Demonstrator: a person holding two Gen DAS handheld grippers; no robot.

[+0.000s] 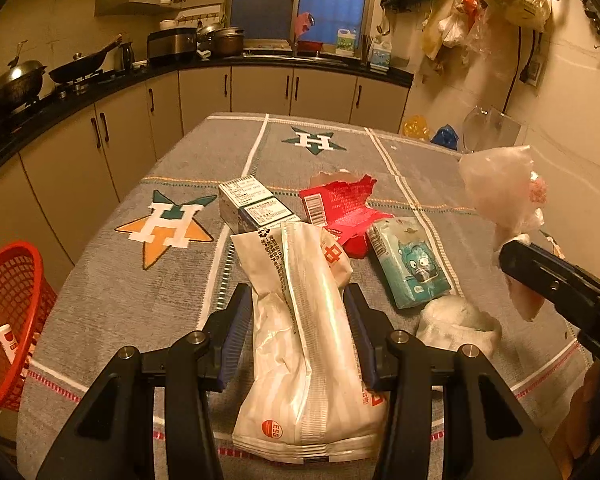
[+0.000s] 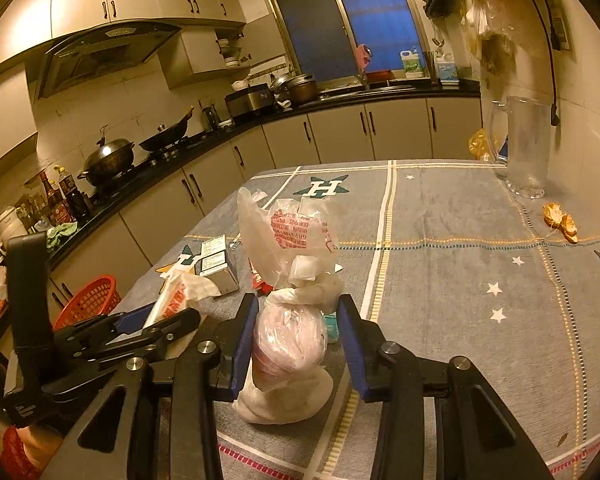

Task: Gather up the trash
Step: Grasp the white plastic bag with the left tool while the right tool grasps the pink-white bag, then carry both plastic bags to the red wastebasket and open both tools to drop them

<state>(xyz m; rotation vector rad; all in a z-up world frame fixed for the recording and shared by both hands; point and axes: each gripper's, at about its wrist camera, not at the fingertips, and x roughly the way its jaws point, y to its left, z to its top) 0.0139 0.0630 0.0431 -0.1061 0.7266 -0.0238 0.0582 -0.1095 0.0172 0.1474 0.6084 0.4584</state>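
Your left gripper (image 1: 298, 312) sat half open around the crinkled white wrapper bag (image 1: 300, 344) on the table (image 1: 120, 292), pads touching its sides. Your right gripper (image 2: 298, 320) was clamped on the knotted plastic bag (image 2: 290, 336), held above the cloth. Red basket (image 1: 8, 304) beside the table.

A long white wrapper (image 1: 304, 340) with red print lies lengthwise on the grey tablecloth (image 1: 140, 292). Beyond it on the tablecloth stand a small grey-green carton (image 1: 252, 206), a torn red box (image 1: 342, 210) and a teal drink carton (image 1: 410, 264) lying flat. A knotted clear plastic bag (image 2: 290, 320) stands upright near a crumpled white tissue (image 1: 456, 322).
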